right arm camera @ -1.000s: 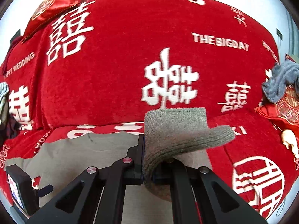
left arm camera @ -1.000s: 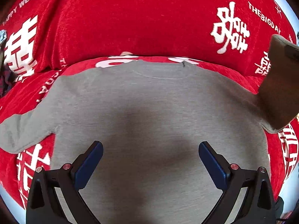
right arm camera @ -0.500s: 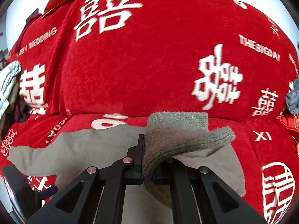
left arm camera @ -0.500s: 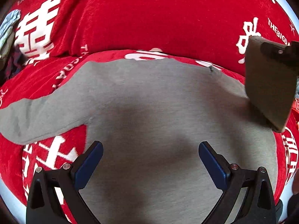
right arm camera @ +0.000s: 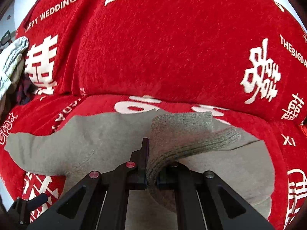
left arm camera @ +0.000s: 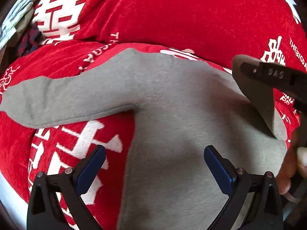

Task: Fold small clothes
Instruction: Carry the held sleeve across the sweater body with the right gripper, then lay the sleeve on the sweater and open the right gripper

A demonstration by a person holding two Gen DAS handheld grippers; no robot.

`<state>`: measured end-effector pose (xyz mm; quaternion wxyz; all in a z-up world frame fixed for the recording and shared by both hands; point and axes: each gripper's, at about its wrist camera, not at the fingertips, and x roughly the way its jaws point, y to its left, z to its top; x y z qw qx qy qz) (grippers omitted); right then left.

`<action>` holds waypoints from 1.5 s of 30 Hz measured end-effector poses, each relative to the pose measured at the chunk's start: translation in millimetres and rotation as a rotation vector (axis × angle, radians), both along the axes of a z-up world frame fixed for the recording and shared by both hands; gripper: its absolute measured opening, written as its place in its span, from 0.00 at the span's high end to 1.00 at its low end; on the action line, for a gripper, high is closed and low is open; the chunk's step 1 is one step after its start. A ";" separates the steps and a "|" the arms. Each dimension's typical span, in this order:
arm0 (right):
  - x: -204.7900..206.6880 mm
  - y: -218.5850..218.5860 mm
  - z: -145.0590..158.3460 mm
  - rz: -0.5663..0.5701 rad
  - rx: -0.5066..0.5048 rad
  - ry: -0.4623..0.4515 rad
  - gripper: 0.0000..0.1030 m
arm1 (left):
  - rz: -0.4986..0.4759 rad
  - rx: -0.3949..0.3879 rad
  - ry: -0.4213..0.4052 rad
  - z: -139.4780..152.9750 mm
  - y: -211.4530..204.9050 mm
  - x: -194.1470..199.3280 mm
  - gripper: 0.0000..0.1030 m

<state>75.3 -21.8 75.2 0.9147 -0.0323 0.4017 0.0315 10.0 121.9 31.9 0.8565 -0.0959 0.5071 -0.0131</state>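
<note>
One sleeve cuff (right arm camera: pixel 184 134) sits clamped in the right tool (right arm camera: pixel 151 178) above the gray sweater (left arm camera: pixel 172 134), left tool (left arm camera: pixel 153 164) wide open and empty; a shallow pinch could slip, spoiling the fold.

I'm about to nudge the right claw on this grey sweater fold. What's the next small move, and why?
Probably carry the right claw a bit further left and lower the cuff onto the sweater body. It is shut on the cuff, the sleeve arches above the chest, not yet laid flat. The left claw hangs open over the body, and the other sleeve lies spread on the red cover.
</note>
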 end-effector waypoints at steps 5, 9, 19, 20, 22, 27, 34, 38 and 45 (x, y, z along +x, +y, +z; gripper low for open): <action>7.7 14.7 -5.6 0.018 0.013 0.017 0.94 | 0.030 -0.020 0.017 -5.4 12.6 0.6 0.01; 14.1 27.5 -12.6 0.038 -0.003 0.032 0.94 | 0.033 -0.009 0.019 -7.8 13.8 1.4 0.01; 18.4 30.0 -50.1 0.070 0.000 0.137 0.93 | 0.037 -0.003 0.032 -11.2 14.6 -1.0 0.01; 17.2 31.0 -52.4 0.082 -0.003 0.145 0.93 | 0.038 -0.002 0.032 -10.9 14.4 -1.4 0.01; 14.1 34.6 -55.8 0.114 -0.026 0.161 0.92 | 0.040 -0.005 0.030 -10.0 13.9 -2.4 0.01; 3.5 37.9 -60.6 0.228 0.040 0.213 0.52 | 0.044 -0.004 0.016 -3.7 12.6 -6.4 0.01; -3.5 24.2 -41.0 0.296 0.073 0.184 0.23 | 0.056 -0.010 0.011 4.6 11.7 -10.0 0.01; -8.7 -16.5 -22.7 0.235 0.122 0.140 0.23 | 0.047 0.000 0.000 10.5 5.0 -8.1 0.01; -23.8 -123.3 -38.5 -0.003 0.095 0.160 0.23 | -0.058 -0.011 -0.009 19.0 -48.7 14.5 0.01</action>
